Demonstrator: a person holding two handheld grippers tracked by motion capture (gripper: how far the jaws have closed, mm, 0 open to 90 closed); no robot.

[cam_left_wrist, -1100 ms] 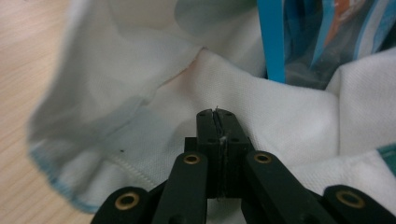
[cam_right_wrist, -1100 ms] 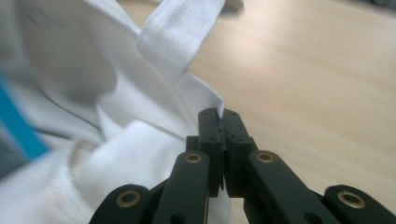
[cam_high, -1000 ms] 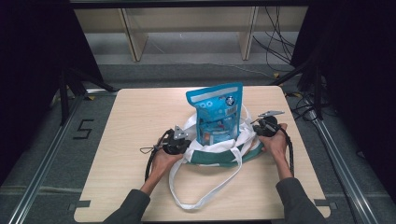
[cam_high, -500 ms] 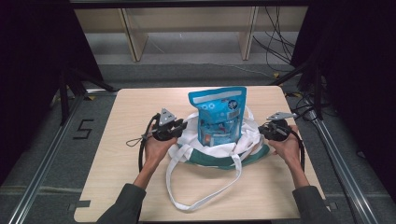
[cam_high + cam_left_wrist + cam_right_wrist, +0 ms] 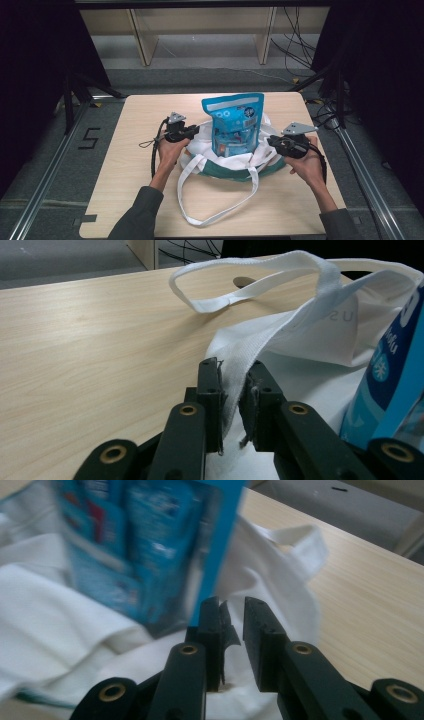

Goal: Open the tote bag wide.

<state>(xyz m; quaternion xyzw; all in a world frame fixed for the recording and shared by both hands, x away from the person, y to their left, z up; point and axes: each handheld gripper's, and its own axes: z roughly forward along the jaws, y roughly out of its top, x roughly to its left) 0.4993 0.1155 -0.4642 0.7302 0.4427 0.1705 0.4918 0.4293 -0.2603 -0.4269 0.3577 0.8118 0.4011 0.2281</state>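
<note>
A white tote bag (image 5: 202, 161) with a green base lies in the middle of the table, and a blue pouch (image 5: 234, 122) stands upright in its mouth. My left gripper (image 5: 194, 131) is at the bag's left rim. In the left gripper view the gripper (image 5: 231, 365) is shut on the white bag fabric (image 5: 300, 335), with the pouch (image 5: 395, 380) at the right edge. My right gripper (image 5: 273, 142) is at the bag's right rim. In the right gripper view its jaws (image 5: 232, 602) stand slightly apart over the bag fabric (image 5: 55, 625), close to the blurred pouch (image 5: 150, 535).
One long bag handle (image 5: 220, 215) loops toward the table's front edge, another handle (image 5: 250, 282) lies behind the bag. Bare tabletop (image 5: 132, 150) lies to the left and right of the bag. A wooden shelf frame (image 5: 200, 30) stands beyond the table.
Both grippers have moved outward and away from me along the bag's sides, spreading its mouth wider around the pouch. The pouch has stayed upright.
</note>
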